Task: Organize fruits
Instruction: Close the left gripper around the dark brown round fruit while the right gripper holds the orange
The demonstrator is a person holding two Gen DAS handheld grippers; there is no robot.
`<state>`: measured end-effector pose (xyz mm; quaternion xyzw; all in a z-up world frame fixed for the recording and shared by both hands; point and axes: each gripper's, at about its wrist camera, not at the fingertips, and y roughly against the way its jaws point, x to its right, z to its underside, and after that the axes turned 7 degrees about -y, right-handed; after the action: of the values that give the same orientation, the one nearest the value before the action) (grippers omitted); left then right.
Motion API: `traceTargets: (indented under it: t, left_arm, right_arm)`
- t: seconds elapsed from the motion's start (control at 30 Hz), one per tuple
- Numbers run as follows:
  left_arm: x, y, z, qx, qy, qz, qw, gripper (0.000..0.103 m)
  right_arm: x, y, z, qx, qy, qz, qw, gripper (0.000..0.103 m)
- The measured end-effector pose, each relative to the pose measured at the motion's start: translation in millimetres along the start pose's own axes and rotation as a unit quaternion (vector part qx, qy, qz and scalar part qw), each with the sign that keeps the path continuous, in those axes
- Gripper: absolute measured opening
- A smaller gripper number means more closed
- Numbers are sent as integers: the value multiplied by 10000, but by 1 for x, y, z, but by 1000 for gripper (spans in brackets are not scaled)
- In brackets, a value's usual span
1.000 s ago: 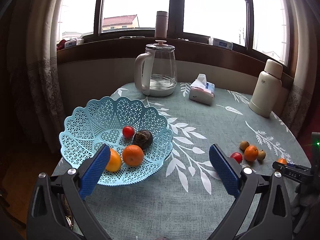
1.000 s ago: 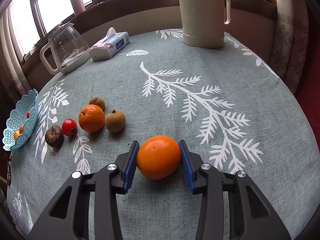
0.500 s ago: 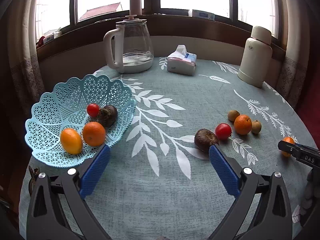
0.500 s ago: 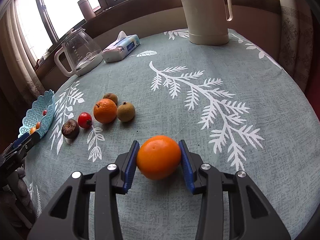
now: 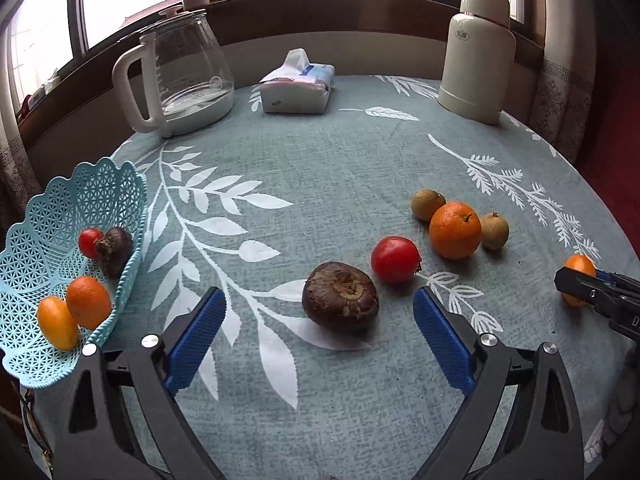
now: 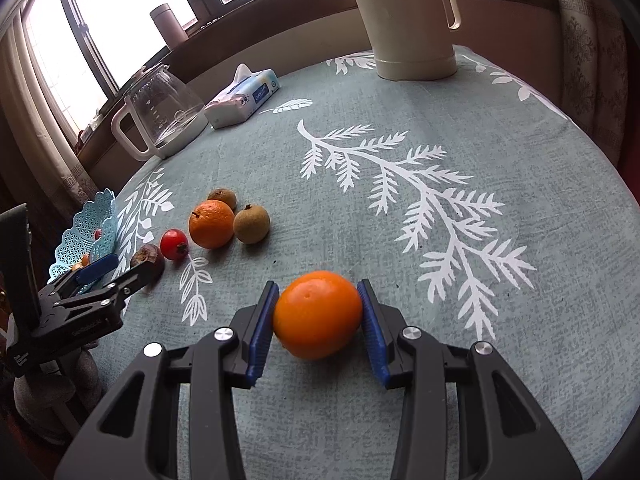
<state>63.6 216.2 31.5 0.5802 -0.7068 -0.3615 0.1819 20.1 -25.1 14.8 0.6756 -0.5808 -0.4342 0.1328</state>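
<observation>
My right gripper [image 6: 318, 320] is shut on an orange [image 6: 317, 314] just above the cloth. My left gripper [image 5: 318, 336] is open, its blue pads on either side of a dark brown chestnut-like fruit [image 5: 340, 297] lying on the table. Behind that fruit lie a red tomato [image 5: 395, 259], a second orange [image 5: 455, 230] and two small brown fruits [image 5: 427, 204] [image 5: 494, 231]. The pale blue lattice basket [image 5: 36, 216] at the left edge holds several fruits. The right wrist view also shows the left gripper [image 6: 116, 270] by the dark fruit [image 6: 147, 258].
A glass kettle [image 5: 180, 80], a tissue pack [image 5: 297, 88] and a cream thermos [image 5: 476, 54] stand along the table's far side under the window. The round table's edge drops off at the right and front. A hand shows under the left gripper in the right wrist view.
My left gripper has swung right, away from the basket, and come close to the dark brown fruit. The right gripper keeps its hold on the orange and has shifted slightly.
</observation>
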Motion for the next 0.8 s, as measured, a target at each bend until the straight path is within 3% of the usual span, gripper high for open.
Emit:
traceTargets:
  t: [0.1, 0.17, 0.47, 0.57, 0.8]
  left_arm:
    - [0, -11, -1, -169, 7, 45, 9998, 77]
    - [-1, -13, -1, -200, 58, 99, 9997, 76]
    - [-1, -13, -1, -125, 86, 315, 9994, 55]
    - [1, -11, 0, -91, 86, 349, 9993, 43]
    - [2, -5, 6, -54, 156, 316, 9994, 43]
  right_arm:
    - [1, 0, 0, 2, -30, -31, 10000, 41]
    - [1, 1, 0, 9, -29, -29, 10000, 41]
    - [1, 1, 0, 13, -37, -43, 10000, 41]
    - [1, 1, 0, 12, -36, -40, 10000, 41]
    - [0, 0, 0, -6, -32, -48, 10000, 42]
